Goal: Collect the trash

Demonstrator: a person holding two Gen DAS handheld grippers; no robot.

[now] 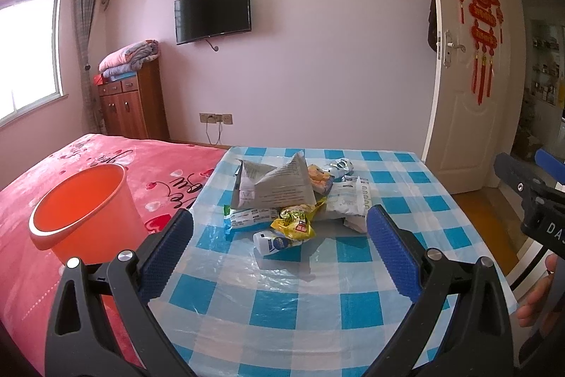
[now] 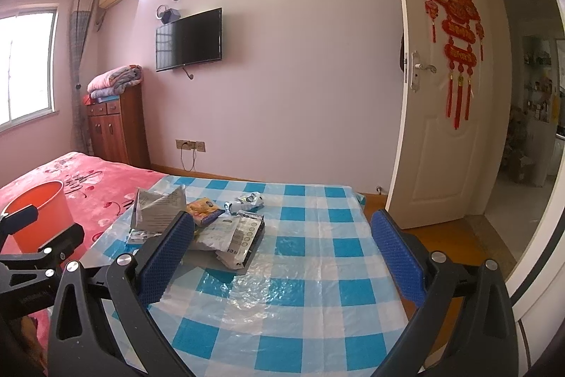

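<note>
A heap of trash lies on the blue-checked table (image 1: 317, 302): a grey printed paper bag (image 1: 279, 184), a yellow wrapper (image 1: 295, 223), a small white tube (image 1: 273, 241) and white pouches (image 1: 348, 200). My left gripper (image 1: 280, 235) is open and empty, low over the table just short of the heap. An orange bin (image 1: 83, 211) stands on the bed to its left. My right gripper (image 2: 282, 235) is open and empty, to the right of the heap; the grey bag (image 2: 157, 205), an orange wrapper (image 2: 203, 209) and the white pouches (image 2: 231, 234) show there.
A red flowered bed (image 1: 53, 179) adjoins the table's left side. The table's right edge drops to a wooden floor (image 2: 441, 232) by an open white door (image 2: 434, 115). A wall with a TV (image 1: 213, 11) lies beyond.
</note>
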